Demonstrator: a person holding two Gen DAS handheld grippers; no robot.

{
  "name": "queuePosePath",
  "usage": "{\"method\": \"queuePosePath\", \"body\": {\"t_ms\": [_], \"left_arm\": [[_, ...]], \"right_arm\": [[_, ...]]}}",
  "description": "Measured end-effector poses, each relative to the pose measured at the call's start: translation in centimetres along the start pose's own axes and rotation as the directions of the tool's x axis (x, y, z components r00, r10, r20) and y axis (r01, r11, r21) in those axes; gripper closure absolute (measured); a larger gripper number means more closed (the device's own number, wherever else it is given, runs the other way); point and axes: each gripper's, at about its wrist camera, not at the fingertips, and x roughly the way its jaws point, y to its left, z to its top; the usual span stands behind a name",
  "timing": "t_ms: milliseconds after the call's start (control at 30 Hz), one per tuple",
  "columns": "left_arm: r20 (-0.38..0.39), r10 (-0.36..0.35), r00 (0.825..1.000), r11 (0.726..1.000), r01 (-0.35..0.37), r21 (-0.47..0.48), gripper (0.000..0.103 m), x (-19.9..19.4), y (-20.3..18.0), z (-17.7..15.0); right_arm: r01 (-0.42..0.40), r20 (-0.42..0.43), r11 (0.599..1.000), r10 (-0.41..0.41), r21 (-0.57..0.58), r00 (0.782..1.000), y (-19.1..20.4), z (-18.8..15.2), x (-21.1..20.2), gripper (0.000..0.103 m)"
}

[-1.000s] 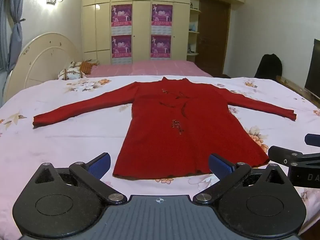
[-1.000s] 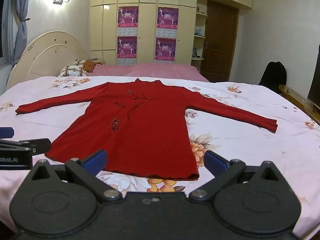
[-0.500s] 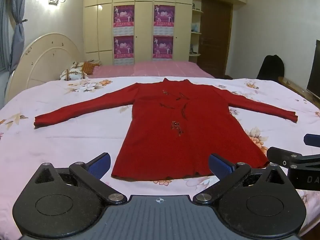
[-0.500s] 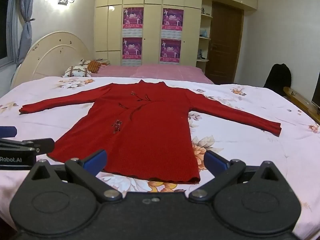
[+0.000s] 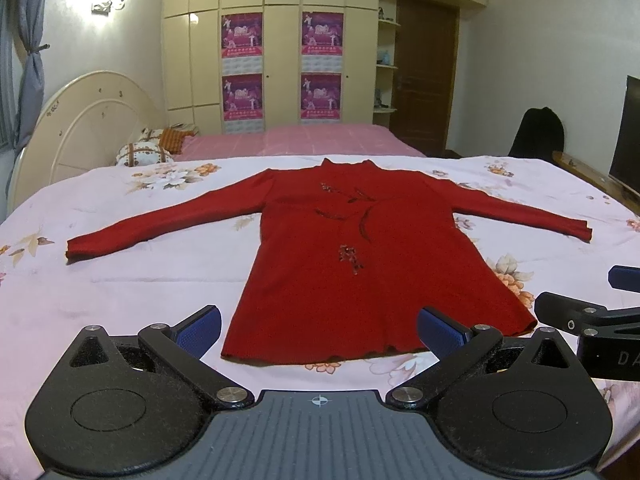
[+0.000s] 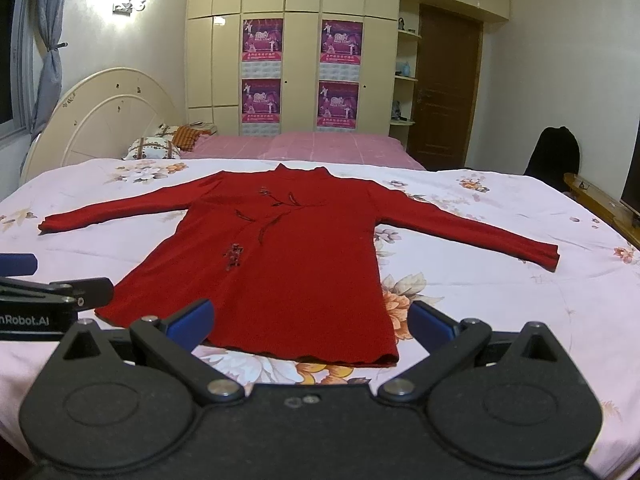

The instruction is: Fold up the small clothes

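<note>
A red long-sleeved top [image 5: 360, 248] [image 6: 288, 264] lies flat on the floral bedsheet, both sleeves spread out sideways and its hem toward me. My left gripper [image 5: 320, 326] stands open just short of the hem, blue pads wide apart with nothing between them. To its right is my right gripper [image 6: 310, 320], also open, in front of the hem's right part. Each gripper shows at the edge of the other's view: the right gripper [image 5: 624, 280] and the left gripper [image 6: 16, 264].
The bed's pink floral sheet [image 5: 120, 280] reaches well past the garment on both sides. Pillows [image 5: 144, 152] and a curved headboard [image 5: 80, 128] are at the far left. A wardrobe, a door, a dark chair [image 5: 538, 136] and a screen lie beyond.
Both grippers have risen and tilted slightly, so the top sits a little lower and farther in each view. The garment has not moved, and both stay open.
</note>
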Motion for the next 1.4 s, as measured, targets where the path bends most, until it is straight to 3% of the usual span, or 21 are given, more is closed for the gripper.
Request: {"method": "queuePosePath", "body": {"t_ms": [1400], "left_arm": [[0.000,0.006,1.000,1.000,-0.006,0.004,0.000,0.42,-0.42,-0.16]], "right_arm": [[-0.004,0.002,1.000,0.004,0.005,1.000,-0.01,0.05,0.30,0.001]]}}
